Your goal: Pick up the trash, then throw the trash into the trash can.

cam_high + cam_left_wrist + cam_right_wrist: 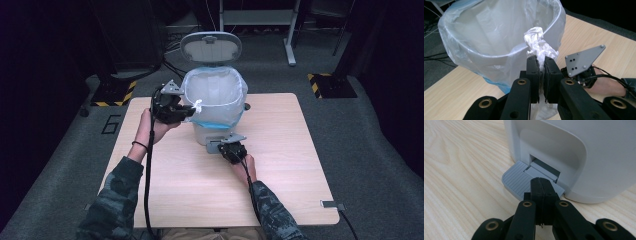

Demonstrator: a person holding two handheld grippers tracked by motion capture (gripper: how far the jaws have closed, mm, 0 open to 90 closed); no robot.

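The tissue (537, 43), a crumpled white wad, is being held pinched between the closed jaws of the left gripper (541, 62), just at the rim of the bin (212, 131), on the bin's left side in the high view. In the left gripper view the wad is sticking up above the jaw tips and touching the clear liner (486, 32) that is draped over the bin's rim; some of the tissue is also hanging down below the jaws. The bin is standing upright near the middle of the desk (280, 165), with its lid (210, 47) being kept raised behind the opening. The right gripper (541, 182) is being held with its jaws fully closed, nothing between them, and their tips are being pressed down on the grey ribbed pedal (515, 180) at the foot of the bin. In the high view the right gripper (222, 145) is being held low against the bin's front, while the left gripper (192, 111) is being held higher, beside the liner.
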